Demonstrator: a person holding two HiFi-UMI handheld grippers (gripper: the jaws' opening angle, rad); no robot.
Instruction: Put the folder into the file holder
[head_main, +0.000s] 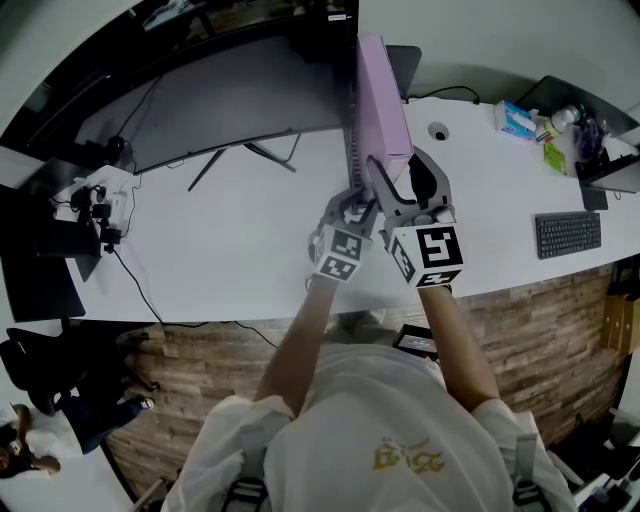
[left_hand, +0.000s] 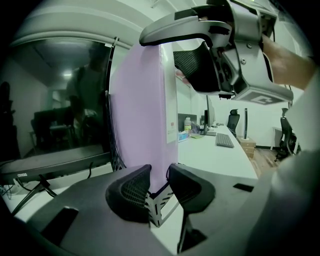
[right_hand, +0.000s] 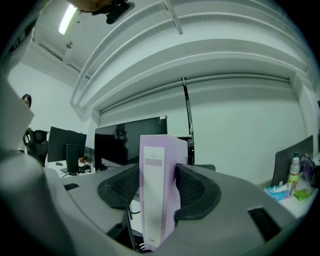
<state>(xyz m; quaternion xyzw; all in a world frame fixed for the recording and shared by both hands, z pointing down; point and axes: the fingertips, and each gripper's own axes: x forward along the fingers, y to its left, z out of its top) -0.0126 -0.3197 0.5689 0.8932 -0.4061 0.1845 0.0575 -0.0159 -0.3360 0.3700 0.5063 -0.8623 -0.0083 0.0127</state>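
The right gripper (right_hand: 158, 186) has its jaws clenched on the spine of the upright lilac cardboard box folder (right_hand: 160, 170). The left gripper (left_hand: 159, 187) pinches the front corner of the perforated metal file holder (left_hand: 156, 214) between its jaws. Best to lower the folder straight down and hold the holder still.

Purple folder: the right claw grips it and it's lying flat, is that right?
Not quite. It isn't lying flat. The purple folder stands upright while the right claw grips it, one pad against each side. The right gripper view shows this.
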